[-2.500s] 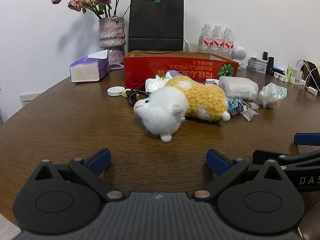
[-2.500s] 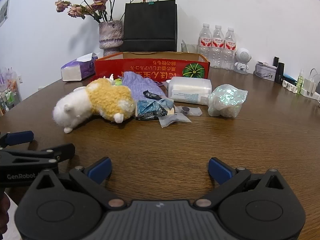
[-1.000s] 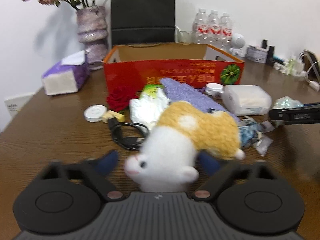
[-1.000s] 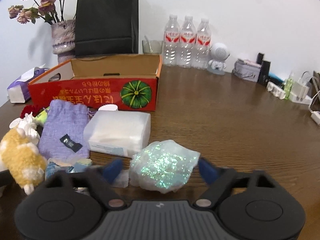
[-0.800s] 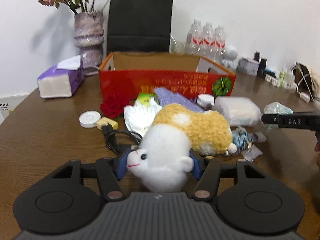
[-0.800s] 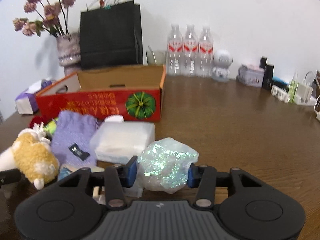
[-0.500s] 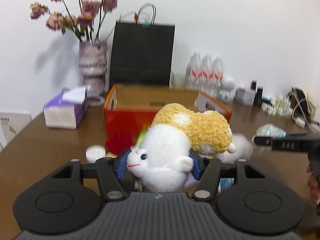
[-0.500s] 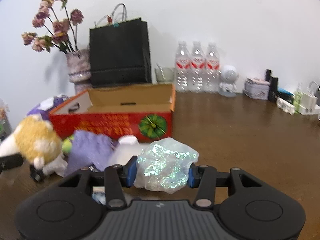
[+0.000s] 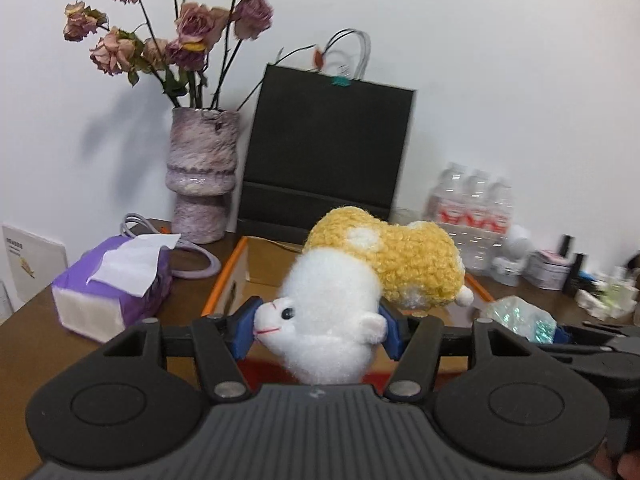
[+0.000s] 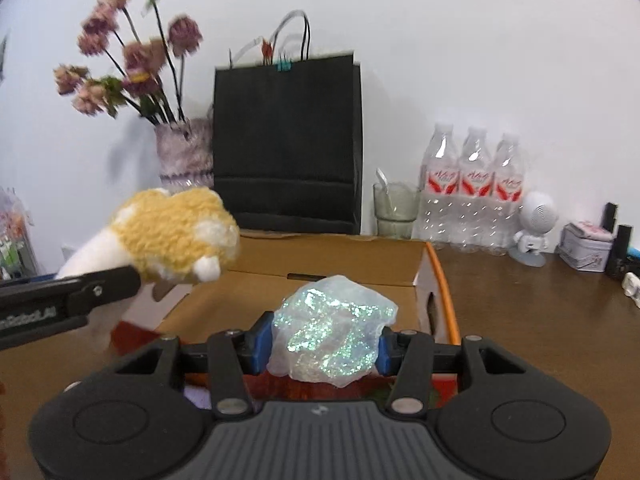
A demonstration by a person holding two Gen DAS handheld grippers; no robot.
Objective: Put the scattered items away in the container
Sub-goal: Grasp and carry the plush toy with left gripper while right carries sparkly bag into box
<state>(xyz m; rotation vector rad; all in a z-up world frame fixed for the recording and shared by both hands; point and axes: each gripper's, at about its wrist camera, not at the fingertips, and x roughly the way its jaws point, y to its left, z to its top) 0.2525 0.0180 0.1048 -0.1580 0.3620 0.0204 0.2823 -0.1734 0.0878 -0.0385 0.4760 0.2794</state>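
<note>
Left gripper (image 9: 318, 330) clenched on the white head of the yellow-and-white plush toy (image 9: 360, 276), held above the near-left part of the open cardboard box (image 10: 436, 276). Right gripper (image 10: 320, 344) clamped around the iridescent crumpled wrapper (image 10: 332, 336), raised over the box's near edge.

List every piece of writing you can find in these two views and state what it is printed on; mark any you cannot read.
Left gripper arm: white lettering, partly cropped and blurred; not reliably readable.
Water bottles: red labels, print too small to read.
White card by the tissue pack: small lines, too small to read.
Small tin: markings, unreadable.
Cardboard box: no text visible.
</note>
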